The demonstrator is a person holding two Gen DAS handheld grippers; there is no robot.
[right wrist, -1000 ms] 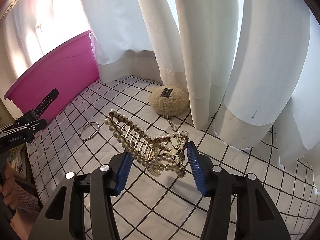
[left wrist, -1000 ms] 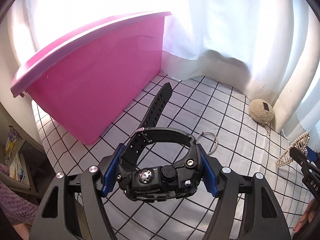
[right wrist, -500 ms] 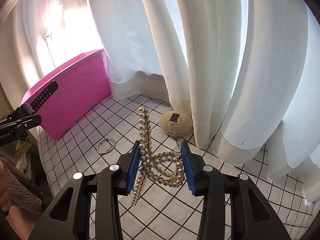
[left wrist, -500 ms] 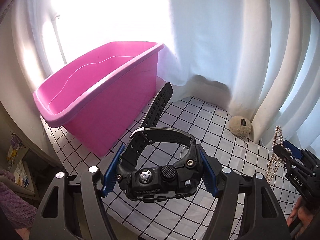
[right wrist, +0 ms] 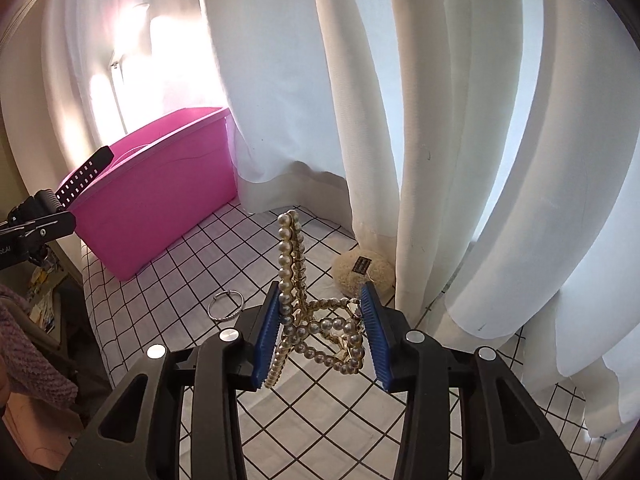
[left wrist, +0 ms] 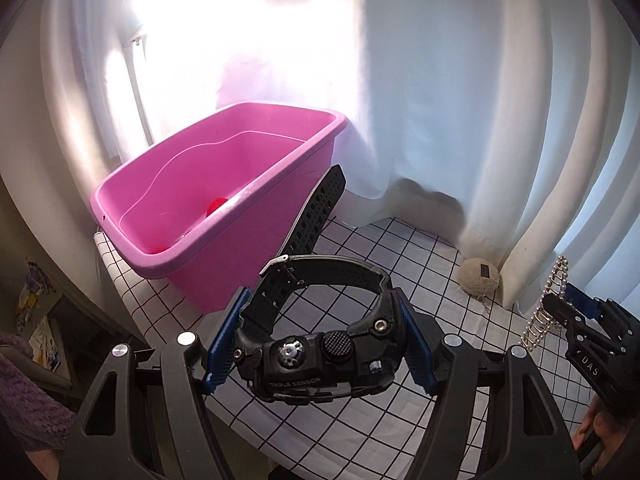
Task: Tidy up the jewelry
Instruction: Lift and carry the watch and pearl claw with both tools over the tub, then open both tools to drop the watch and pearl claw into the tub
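Left wrist view shows my left tongs clamped on a black watch, held in the air near the pink bin, which already holds something red. My right tongs, jaws just narrowed, grip a pearl hair clip. Neither piece is binned yet. A metal ring and a fluffy pompom wait on the checked desk.

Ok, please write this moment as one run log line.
left claw: holds black rubber-strap watch | right claw: closed onto pearl-and-gold hair clip | pink plastic bin: ahead
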